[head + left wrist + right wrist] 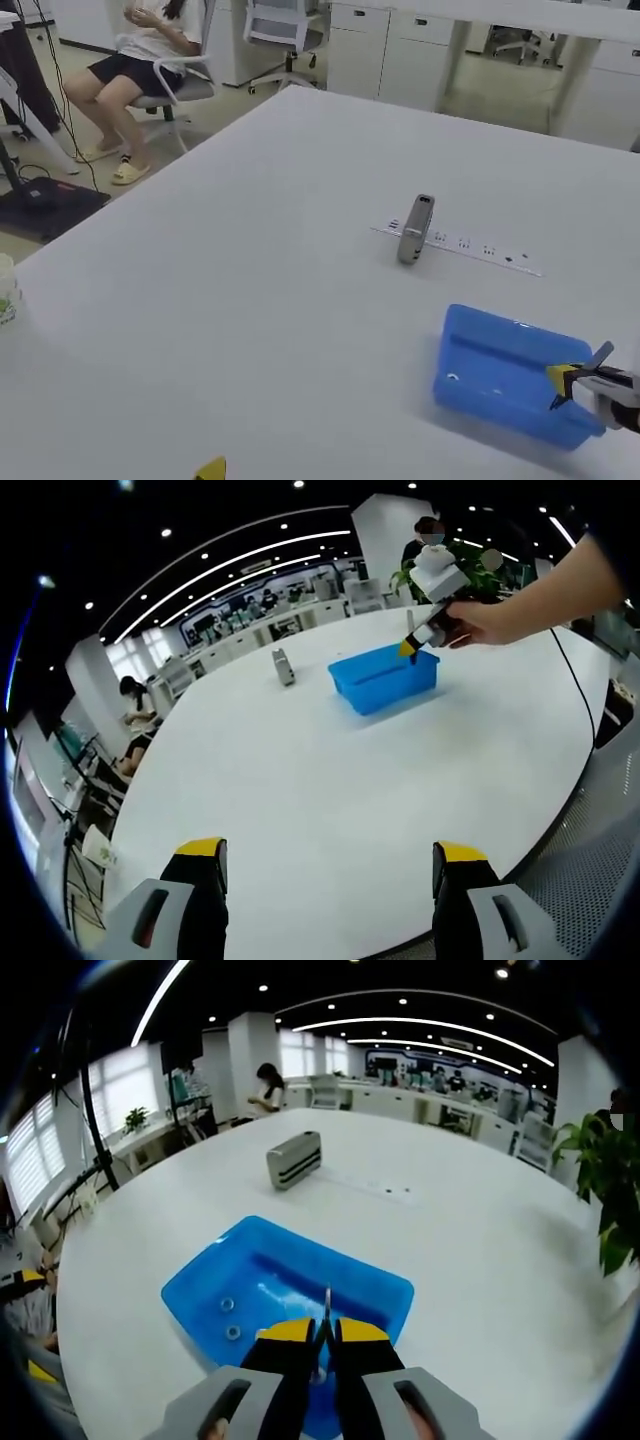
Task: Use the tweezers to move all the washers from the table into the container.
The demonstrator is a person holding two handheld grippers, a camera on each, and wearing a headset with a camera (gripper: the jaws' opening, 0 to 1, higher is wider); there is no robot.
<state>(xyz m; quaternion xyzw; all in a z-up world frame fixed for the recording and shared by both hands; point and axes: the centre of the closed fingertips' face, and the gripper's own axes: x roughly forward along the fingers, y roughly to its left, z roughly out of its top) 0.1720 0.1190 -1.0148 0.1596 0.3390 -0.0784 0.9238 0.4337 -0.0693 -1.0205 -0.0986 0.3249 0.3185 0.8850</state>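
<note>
A broad bare stretch of the tabletop (230, 300) is left open to the left of and in front of the blue container (480, 395). Beyond the container, the way is narrowed by an upright grey block (415, 230) at the end of a flat white strip (480, 248). Part of the container's open top is taken up by the right tongs (322, 1332), closed on the tweezers (326, 1305).

plain white desk (230, 290), pretty roomy. a blue container (495, 400) sits on it. a grey box (415, 229) stands further back.
</note>
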